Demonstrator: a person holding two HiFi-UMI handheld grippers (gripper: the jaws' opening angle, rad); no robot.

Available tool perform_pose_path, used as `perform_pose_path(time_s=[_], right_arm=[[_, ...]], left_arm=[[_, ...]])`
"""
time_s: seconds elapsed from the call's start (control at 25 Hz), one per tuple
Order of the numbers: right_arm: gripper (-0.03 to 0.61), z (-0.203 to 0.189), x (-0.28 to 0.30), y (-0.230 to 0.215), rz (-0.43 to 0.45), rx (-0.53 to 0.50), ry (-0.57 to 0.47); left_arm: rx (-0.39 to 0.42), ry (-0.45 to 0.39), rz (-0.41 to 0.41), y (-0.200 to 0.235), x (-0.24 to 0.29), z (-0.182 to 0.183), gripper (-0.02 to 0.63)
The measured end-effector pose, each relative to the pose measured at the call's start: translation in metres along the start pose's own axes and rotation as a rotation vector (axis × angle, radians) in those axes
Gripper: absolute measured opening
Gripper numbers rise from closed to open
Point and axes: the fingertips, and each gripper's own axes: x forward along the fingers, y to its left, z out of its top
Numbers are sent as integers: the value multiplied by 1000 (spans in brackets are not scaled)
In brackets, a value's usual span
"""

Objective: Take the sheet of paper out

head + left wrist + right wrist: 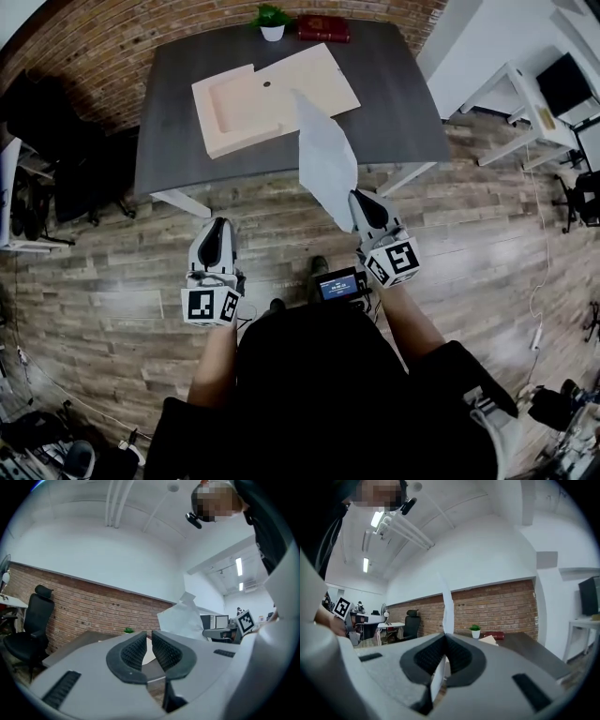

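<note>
Step (judged): sheet (323,150) already out of tray (244,103) | Right gripper (361,199): clamped on sheet's lower edge; sheet fanning toward 11 o'clock over table (394,94) edge | Left gripper (219,223): slit-wide gap, empty | Advice: firm pinch, slow travel, no creasing | Views: head only – tray at 11 o'clock; right gripper view only – sheet edge-on between pads (461,656); left gripper view – crumpled top corner.

White sheet of paper (326,159) stands upright, pinched in right claw (360,197).

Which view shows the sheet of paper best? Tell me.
The head view: the whole sheet of paper shows, pinched by the right gripper. The left gripper view catches it partly; the right gripper view sees it edge-on.
</note>
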Motion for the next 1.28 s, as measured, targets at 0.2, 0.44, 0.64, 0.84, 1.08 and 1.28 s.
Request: perform_pose_path(time_s=[0.2,0.44,0.64,0.84,1.08,1.28], right_arm=[[6,-11,-18,57,-30,-5,20],[5,-31,-55,103,-86,-12,52],[6,-37,-76,120,-93,2,67],[6,-29,-86,112,-71,20,41],[6,-28,-110,89,-37,46,17],[5,-40,-147,60,-28,63,24]], left_arm=[[-20,13,17,28,-60,-11,28],[-51,57,-2,31,-115,-44,28],[-86,77,-14,17,-139,-61,28],[-77,62,-24,-9,-140,-52,28],[-61,50,-10,-44,-129,-42,28],[-32,52,-35,-97,-122,-42,28]])
